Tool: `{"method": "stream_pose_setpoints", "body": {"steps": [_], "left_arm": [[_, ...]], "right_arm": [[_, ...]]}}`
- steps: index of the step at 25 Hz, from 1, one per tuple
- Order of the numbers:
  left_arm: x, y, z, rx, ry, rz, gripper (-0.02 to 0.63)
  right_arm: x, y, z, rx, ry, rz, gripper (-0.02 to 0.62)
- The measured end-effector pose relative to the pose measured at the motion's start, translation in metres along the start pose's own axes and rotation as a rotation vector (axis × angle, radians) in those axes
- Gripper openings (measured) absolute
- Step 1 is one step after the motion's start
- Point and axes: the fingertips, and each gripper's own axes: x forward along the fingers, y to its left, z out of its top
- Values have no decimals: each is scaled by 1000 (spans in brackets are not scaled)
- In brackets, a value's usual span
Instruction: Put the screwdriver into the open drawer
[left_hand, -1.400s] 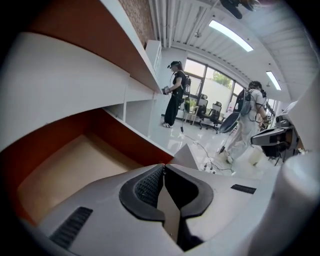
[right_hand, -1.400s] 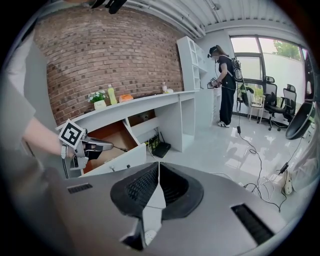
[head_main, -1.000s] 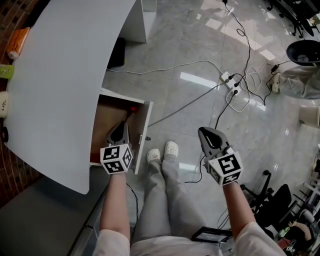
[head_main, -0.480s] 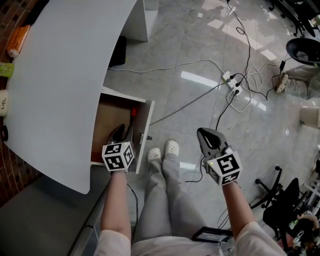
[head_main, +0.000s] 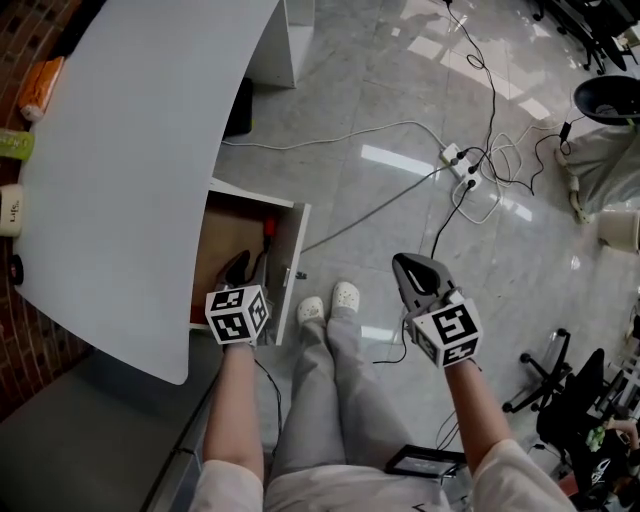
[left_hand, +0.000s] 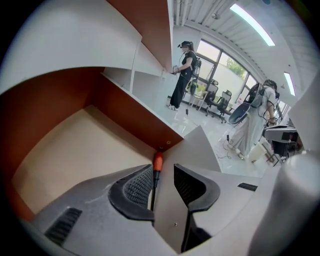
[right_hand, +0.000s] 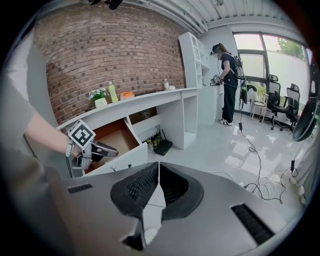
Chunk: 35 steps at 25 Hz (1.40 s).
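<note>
At my far left the white desk top (head_main: 130, 150) overhangs the open drawer (head_main: 222, 240), covering part of its pale floor. My left gripper (head_main: 241, 267) points down into the drawer, and its jaws have just been opening; they now stand wide apart and the pads press on nothing. The screwdriver (left_hand: 158, 162) lies on the drawer floor along the inside of the front panel, with its orange handle toward the far corner. The thin shaft runs back into the gap between my jaws, though neither pad touches it. So the tool looks delivered. I judge it light and rigid. The metal shaft is probably slick and hard to pinch, and the round body may roll. If I had to take it again, I would close across the thicker handle. Room here is tight, with the desk's edge on the left and the drawer's upright front panel (head_main: 291, 262) close on the right. The clear way out looks to be up and back toward me. Further right are my shoes (head_main: 343, 295) on the shiny floor. My right gripper (head_main: 418, 276) hangs over that floor with its jaws closed together on nothing, well apart from the drawer. Past it, cables (head_main: 400, 128) and a power strip (head_main: 462, 165) lie on the tiles, far enough off not to hinder either hand.
</note>
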Motion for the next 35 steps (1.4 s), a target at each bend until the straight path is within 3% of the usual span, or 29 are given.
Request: {"method": "stream_pose_setpoints", "body": {"steps": [9, 18, 35], "left_arm": [[-40, -20, 30, 16, -32, -6, 103], [-77, -41, 63, 57, -67, -29, 17], [-151, -76, 117, 95, -180, -49, 12]], "right_arm": [[-34, -2, 38, 1, -43, -32, 21], [-68, -4, 71, -2, -72, -73, 21], [-133, -6, 115, -56, -121, -89, 21]]}}
